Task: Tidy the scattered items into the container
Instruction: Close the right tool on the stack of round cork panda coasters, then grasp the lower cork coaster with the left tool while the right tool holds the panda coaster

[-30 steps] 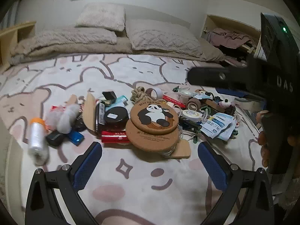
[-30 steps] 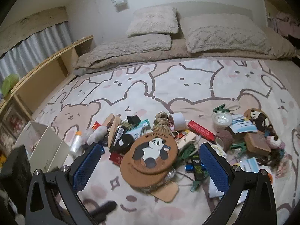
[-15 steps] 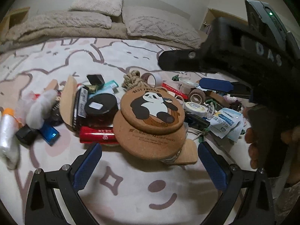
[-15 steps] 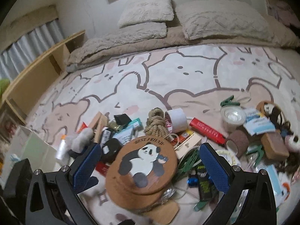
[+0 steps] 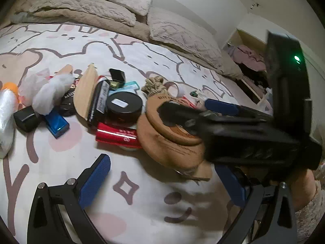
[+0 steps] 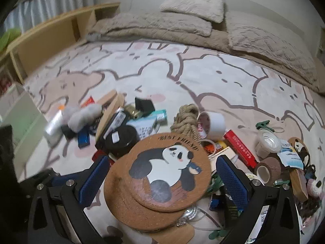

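Right wrist view: right hand-held gripper (image 6: 162, 174) gaped open around the panda coaster (image 6: 169, 165).
Left hand-held gripper (image 5: 162, 181) open too; black jar (image 5: 124, 106) at its 11 o'clock.

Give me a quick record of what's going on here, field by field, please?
Place: bedspread with cartoon animals
Clutter: panda coaster on a plain coaster, rope bundle, tape roll, black jar, red box
Right gripper: open, its fingers either side of the panda coaster
Left gripper: open, holding nothing
Container: pale bin at the left edge
Progress: nothing picked up yet
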Motion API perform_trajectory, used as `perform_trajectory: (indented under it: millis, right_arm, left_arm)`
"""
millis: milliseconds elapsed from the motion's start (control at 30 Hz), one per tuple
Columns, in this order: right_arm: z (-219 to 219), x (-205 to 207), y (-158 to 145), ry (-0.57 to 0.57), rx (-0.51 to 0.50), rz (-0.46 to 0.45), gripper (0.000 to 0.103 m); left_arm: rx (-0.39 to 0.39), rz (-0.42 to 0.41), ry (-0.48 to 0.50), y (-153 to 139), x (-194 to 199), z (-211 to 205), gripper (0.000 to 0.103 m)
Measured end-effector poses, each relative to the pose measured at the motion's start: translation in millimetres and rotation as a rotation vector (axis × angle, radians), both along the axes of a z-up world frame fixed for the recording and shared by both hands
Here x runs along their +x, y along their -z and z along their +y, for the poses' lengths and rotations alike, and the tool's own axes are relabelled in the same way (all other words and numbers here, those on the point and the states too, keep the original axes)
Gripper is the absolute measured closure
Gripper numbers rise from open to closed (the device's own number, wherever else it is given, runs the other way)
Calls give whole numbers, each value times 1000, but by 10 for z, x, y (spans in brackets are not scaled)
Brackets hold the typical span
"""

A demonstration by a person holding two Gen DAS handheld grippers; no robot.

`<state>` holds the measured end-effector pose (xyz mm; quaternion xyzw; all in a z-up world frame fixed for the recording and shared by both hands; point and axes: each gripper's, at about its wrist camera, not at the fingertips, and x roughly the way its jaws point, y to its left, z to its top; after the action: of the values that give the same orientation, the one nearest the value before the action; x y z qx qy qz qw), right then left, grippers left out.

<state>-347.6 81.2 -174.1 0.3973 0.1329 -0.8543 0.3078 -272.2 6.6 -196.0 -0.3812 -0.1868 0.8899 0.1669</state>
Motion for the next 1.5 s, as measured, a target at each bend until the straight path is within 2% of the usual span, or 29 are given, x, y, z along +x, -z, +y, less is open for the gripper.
perform_trajectory:
  millis: [200, 433, 467, 533, 767, 1133, 1333, 1500]
  right_arm:
    - [-16, -29, 137, 35, 33, 11, 0]
    - [39, -50, 179, 49, 10, 1, 0]
    - [37, -50, 178, 47, 8, -2, 3]
    - [32, -20, 176, 41, 8, -8, 3]
    - [-98, 231, 222, -49, 98, 25, 3]
    - [20, 554, 186, -146, 48, -54, 3]
    - [155, 711, 96, -124, 29, -51, 3]
    - [314, 692, -40, -62, -26, -37, 3]
  left_arm:
    - [-37, 8, 22, -1, 9, 93, 0]
    - [-18, 4, 14, 17, 10, 60, 0]
    - [-15, 7, 11, 13, 15, 52, 0]
    - [-13, 14, 9, -5, 29, 32, 0]
    - [-132, -30, 32, 6, 146, 66, 0]
    - [-156, -81, 61, 90, 360, 63, 0]
    - [-191, -68, 94, 80, 406, 201, 0]
    - [-263, -56, 121, 82, 420, 357, 0]
